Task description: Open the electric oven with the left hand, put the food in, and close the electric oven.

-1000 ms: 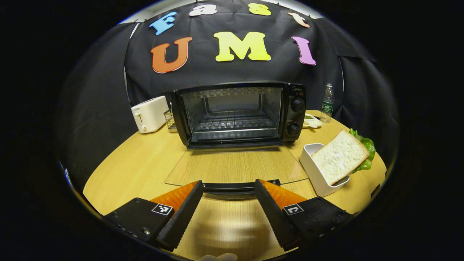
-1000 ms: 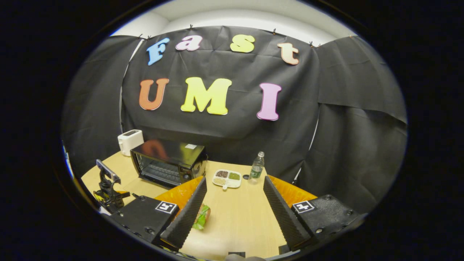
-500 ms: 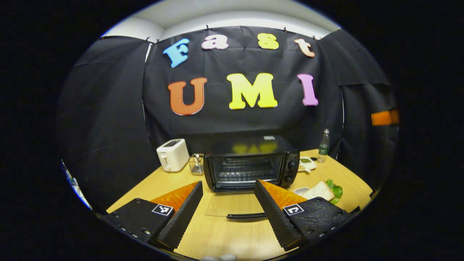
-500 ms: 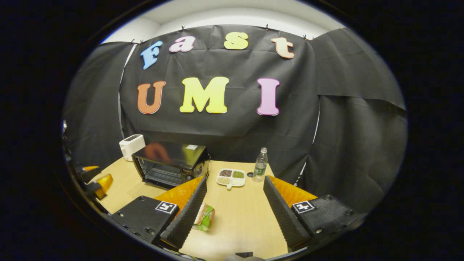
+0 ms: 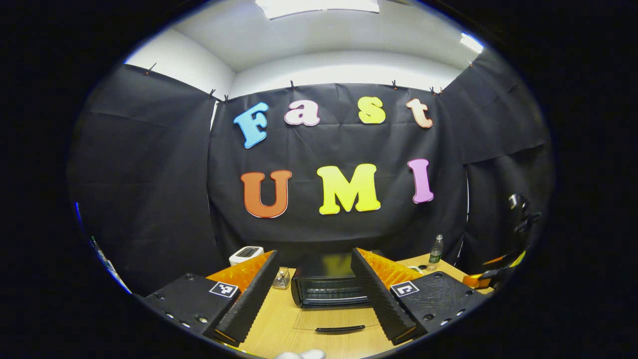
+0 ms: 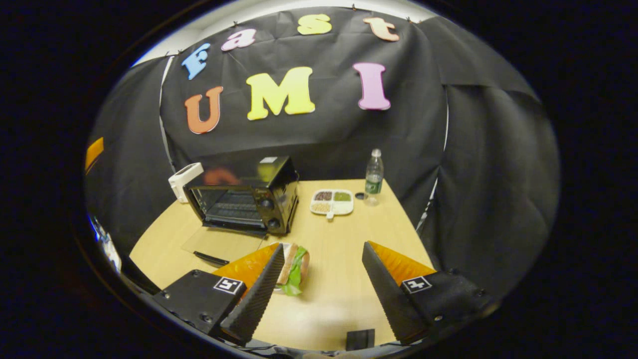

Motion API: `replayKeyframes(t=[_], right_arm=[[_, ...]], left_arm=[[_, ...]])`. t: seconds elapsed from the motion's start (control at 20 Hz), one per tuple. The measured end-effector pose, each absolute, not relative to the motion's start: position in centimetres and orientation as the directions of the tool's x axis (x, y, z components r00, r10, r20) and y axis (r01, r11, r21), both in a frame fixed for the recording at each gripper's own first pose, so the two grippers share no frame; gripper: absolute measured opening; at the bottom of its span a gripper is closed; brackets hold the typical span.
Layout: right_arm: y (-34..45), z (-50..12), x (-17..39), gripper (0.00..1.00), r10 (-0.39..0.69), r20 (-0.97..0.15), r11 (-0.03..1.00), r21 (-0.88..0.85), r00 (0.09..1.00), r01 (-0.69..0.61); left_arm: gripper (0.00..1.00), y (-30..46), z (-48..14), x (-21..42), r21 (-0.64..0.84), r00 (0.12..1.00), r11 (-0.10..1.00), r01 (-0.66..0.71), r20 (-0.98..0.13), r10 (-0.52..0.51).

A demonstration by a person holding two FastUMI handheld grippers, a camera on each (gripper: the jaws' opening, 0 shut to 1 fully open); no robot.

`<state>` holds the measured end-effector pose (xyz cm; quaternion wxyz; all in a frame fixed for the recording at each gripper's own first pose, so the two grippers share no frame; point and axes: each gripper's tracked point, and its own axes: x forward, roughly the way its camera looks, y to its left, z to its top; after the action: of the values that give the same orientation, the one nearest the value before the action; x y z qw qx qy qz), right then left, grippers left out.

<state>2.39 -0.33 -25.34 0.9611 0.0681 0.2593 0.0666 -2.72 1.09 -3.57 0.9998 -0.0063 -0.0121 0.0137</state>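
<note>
The black electric oven stands on the wooden table with its glass door folded down flat and the wire rack showing inside. The sandwich, bread with green lettuce, stands on edge just past my right gripper's left fingertip. My right gripper is open with nothing between its fingers. My left gripper is open too, held high and back from the oven. The door handle lies between its fingers, farther off and untouched.
A white toaster stands left of the oven, with a small glass jar beside it. A divided white plate of grains and a water bottle sit to the oven's right. A small black block lies at the near table edge.
My left gripper has drawn back and up from the door handle, leaving the door open. My right gripper has dropped toward the table, and the sandwich is nearer its left finger.
</note>
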Motion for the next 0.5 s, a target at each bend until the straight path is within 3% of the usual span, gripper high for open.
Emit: replayKeyframes(t=[0.15,0.2,0.45,0.5], right_arm=[[0.6,-28.1,3.1,1.00,0.203,-0.541,0.967,0.242,0.816,-0.081],[1.0,-28.8,3.3,0.95,0.212,-0.556,0.963,0.257,0.804,-0.077],[3.3,-31.4,5.0,0.94,0.291,-0.586,0.940,0.322,0.757,-0.111],[3.6,-32.3,5.4,1.00,0.295,-0.604,0.942,0.313,0.741,-0.120]], left_arm=[[0.95,1.6,-3.2,-3.1,-0.006,0.999,0.999,-0.042,0.023,0.043],[0.95,1.7,-3.3,-3.1,-0.005,0.999,0.999,-0.049,0.017,0.050],[0.95,2.3,-3.5,-3.1,-0.008,0.998,0.998,-0.061,0.009,0.061],[0.95,2.5,-3.7,-3.0,-0.009,0.998,0.998,-0.064,0.003,0.064]])
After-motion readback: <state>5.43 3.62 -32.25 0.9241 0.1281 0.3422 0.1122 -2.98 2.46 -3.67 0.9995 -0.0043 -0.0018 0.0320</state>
